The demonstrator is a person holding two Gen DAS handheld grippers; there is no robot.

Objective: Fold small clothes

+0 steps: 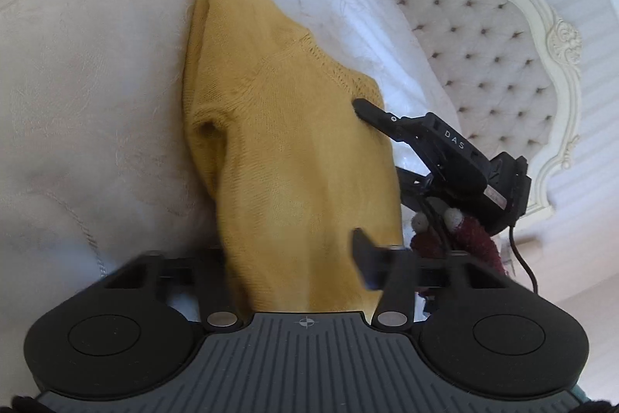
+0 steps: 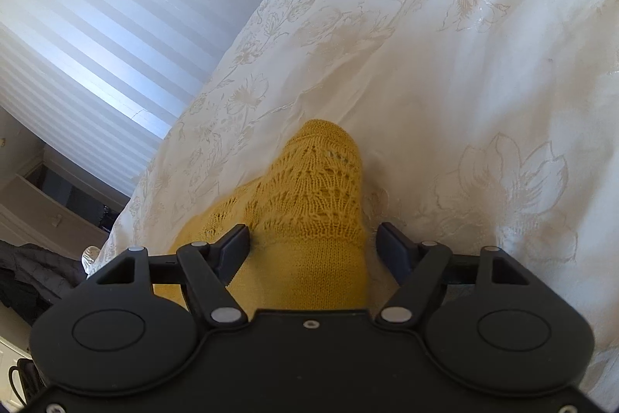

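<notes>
- Now the mustard-yellow knitted garment (image 1: 294,142) lies on the cream flower-embroidered bedspread (image 1: 85,72), running from 6 toward 12 o'clock in the left wrist view.
- Left gripper (image 1: 294,269): jaws nearly pressed together, and the yellow knit covers the gap between them.
- Right gripper (image 2: 313,246): jaws half spread, the garment's lace hem between them; whether the pads press it, I cannot tell.
- At 3 o'clock stands a white tufted headboard (image 1: 487,37).

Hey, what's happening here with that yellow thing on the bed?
A person with a gripper in each hand is working on a yellow knitted garment lying on a white embroidered bedspread. The right gripper straddles its lacy end, jaws open, not clamped. The left gripper has the fabric running between its fingers; whether it is pinched is unclear.
</notes>
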